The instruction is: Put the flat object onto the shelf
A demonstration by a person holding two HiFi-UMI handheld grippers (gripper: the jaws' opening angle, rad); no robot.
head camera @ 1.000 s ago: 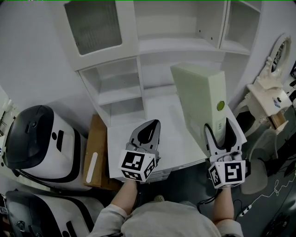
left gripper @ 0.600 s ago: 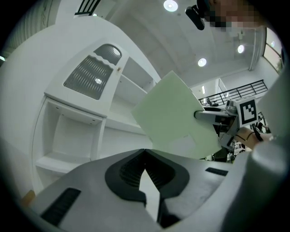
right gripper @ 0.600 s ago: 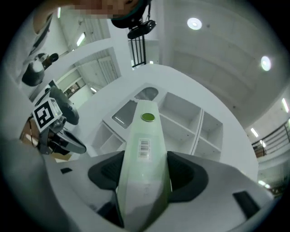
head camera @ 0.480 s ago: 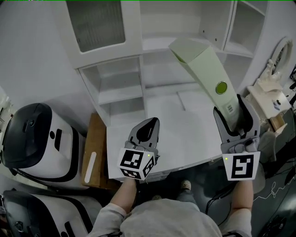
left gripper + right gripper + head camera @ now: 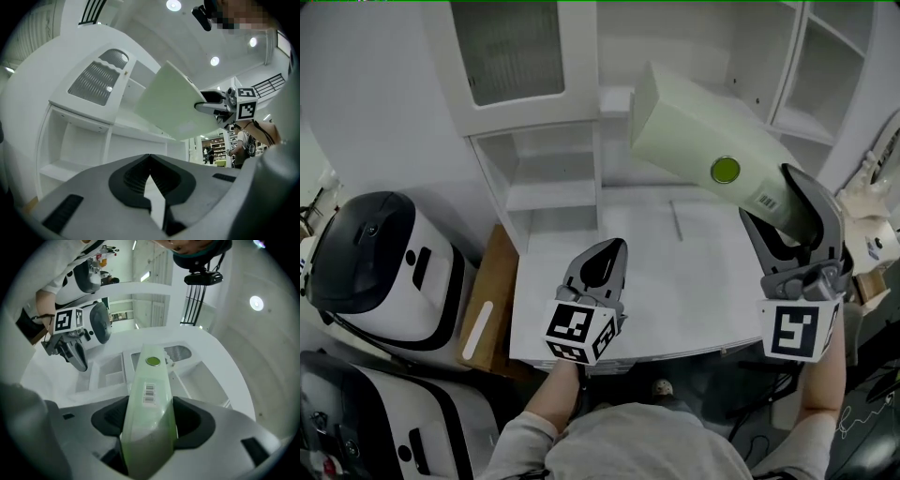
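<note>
The flat object (image 5: 694, 136) is a pale green slab-like box with a green round sticker and a barcode. My right gripper (image 5: 773, 202) is shut on its near end and holds it in the air, tilted up and to the left, its far end in front of the white shelf unit (image 5: 553, 192). In the right gripper view the box (image 5: 149, 394) runs straight out between the jaws. My left gripper (image 5: 605, 248) is shut and empty, low over the white desk top (image 5: 675, 281). From the left gripper view the box (image 5: 173, 110) hangs above, by the shelves.
Two white and black machines (image 5: 375, 272) stand at the left, with a brown board (image 5: 487, 300) between them and the desk. A cabinet door with a ribbed pane (image 5: 511, 52) closes the upper left bay. An ornate white piece (image 5: 877, 234) is at the right edge.
My right gripper has lifted the box off its upright stand on the desk and swung its far end up and left toward the shelves. The left gripper has stayed put.
</note>
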